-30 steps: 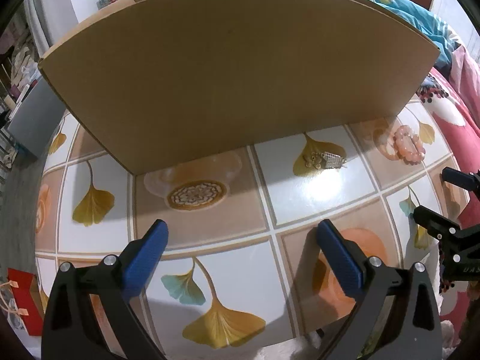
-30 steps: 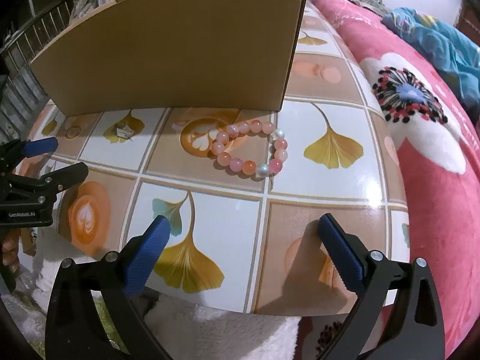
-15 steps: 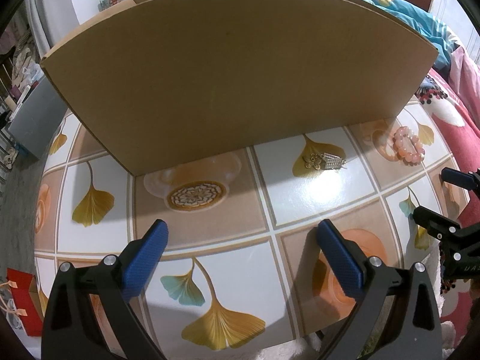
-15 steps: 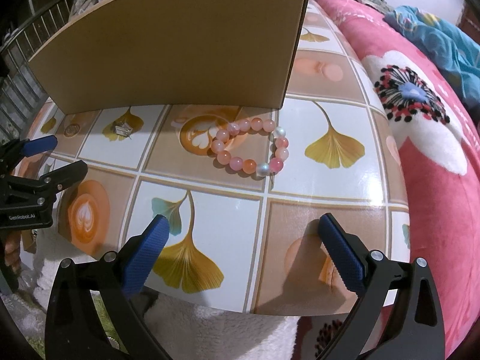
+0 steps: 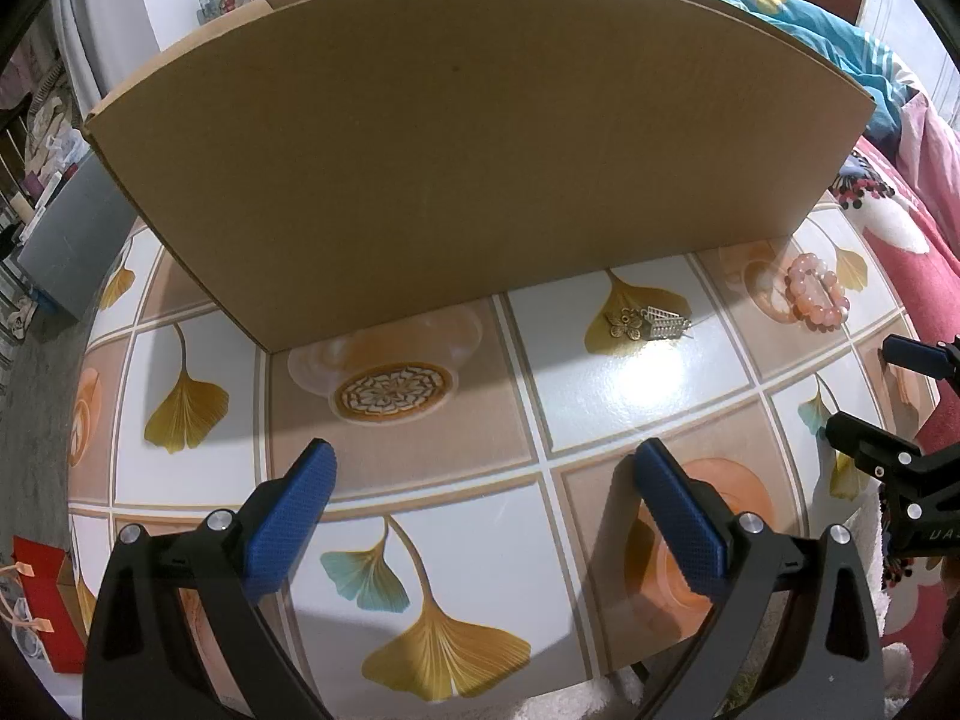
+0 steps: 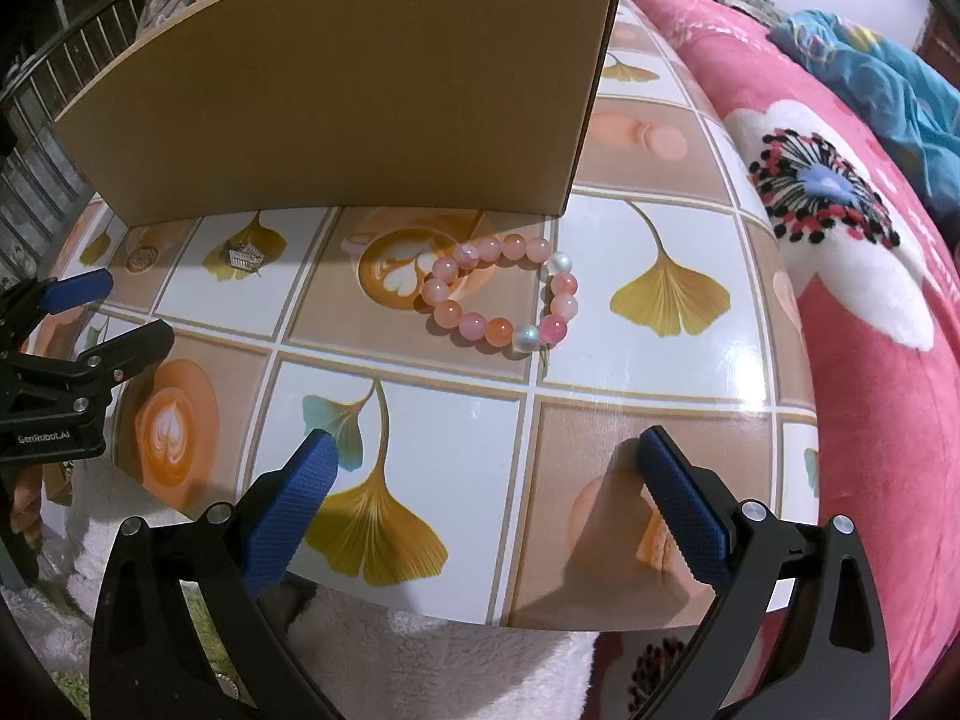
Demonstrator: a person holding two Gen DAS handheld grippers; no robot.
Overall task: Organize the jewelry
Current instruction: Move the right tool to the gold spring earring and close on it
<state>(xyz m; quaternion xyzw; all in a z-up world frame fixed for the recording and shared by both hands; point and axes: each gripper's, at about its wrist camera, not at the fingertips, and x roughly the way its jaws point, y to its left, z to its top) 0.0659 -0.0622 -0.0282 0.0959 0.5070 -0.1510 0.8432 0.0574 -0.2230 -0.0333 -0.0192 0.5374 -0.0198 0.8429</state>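
Left wrist view: the left gripper (image 5: 480, 510) hangs over the near edge of the bench (image 5: 630, 396), fingers spread wide, nothing between them. A tall cardboard box (image 5: 468, 150) stands across the far side of the bench. Just in front of its wall lies a small metal brooch (image 5: 648, 323), on a printed ginkgo leaf. A pink bead bracelet (image 5: 816, 294) lies further right, near the box corner. The right gripper (image 5: 864, 396) shows at the right edge, open.

Right wrist view: the right gripper (image 6: 486, 480) is open and empty above the near bench (image 6: 456, 450) edge. The bracelet (image 6: 501, 294) lies ahead of it, apart from the cardboard box (image 6: 360, 90). The brooch (image 6: 245, 254) sits left. The left gripper (image 6: 114, 312) is at the left edge, open. A pink flowered blanket (image 6: 870, 300) borders the bench on the right.
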